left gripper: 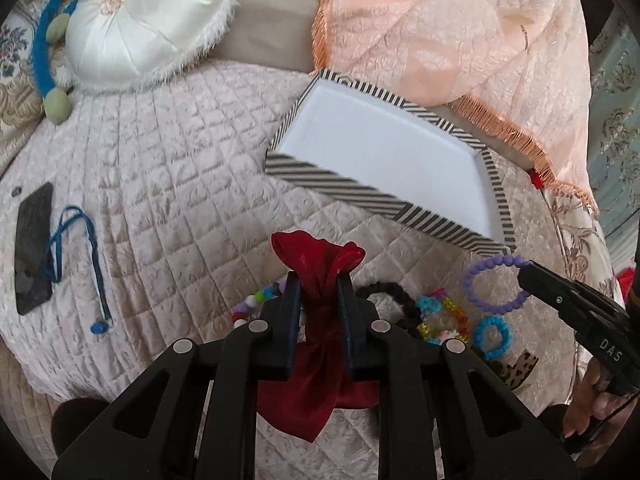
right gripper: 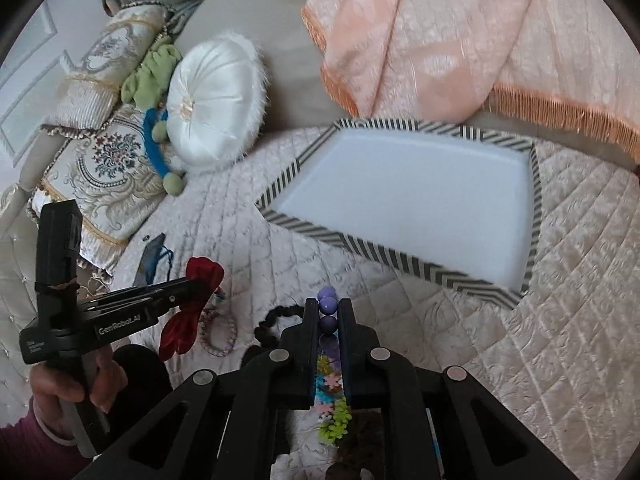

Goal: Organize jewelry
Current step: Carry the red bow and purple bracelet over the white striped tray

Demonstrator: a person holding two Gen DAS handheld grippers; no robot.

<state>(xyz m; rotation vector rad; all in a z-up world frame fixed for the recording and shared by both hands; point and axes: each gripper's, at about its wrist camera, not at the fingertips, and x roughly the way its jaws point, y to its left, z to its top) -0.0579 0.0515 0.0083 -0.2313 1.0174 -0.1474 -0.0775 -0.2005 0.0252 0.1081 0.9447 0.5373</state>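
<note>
Striped tray (left gripper: 288,166) ahead, white cushion (left gripper: 148,20), phone (left gripper: 34,248)

A quilted bed (left gripper: 168,184) carries a striped tray (left gripper: 372,194) at one o'clock, phone (left gripper: 34,248) at nine, bracelets (left gripper: 442,316) at five.

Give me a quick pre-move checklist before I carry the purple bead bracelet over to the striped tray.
1. Right claw shut on the purple bead bracelet: ok.
2. Left claw shut on the red pouch: ok.
3. Striped tray interior free to receive it: ok, nothing lies inside.
4. Bracelet lifted free of the bead pile: cannot tell.
5. Path to the tray unobstructed: ok, only quilt lies between.
6. Left claw out of the right claw's way: ok, off to its side.
</note>
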